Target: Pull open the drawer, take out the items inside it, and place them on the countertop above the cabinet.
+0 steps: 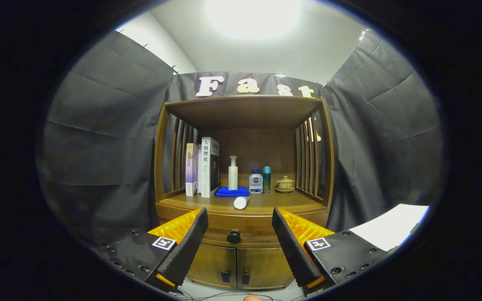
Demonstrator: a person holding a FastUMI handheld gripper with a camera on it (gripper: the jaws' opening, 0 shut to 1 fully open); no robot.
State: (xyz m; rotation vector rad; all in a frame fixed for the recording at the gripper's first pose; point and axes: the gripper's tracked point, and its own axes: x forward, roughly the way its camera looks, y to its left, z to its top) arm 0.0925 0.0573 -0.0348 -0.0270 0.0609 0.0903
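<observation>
The gripper (239, 234) hangs spread wide and holding nothing, lined up on the round dark drawer knob (234, 237) between its fingers, likely squared for a straight pull or fresh from a push. The curved wooden drawer (241, 230) sits flush shut at twelve o'clock. Beyond, a white cylindrical tube (241, 202) lies on the wooden countertop (283, 202), perhaps from the drawer; behind it at eleven o'clock stand upright books (202, 168), spine writing too small to trust.

The brown wooden cabinet's countertop (266, 205) carries upright books (202, 167) left of a folded blue cloth (232, 192); a white tube (241, 202) lies before the cloth; bottles and a lidded cup stand right of it.
</observation>
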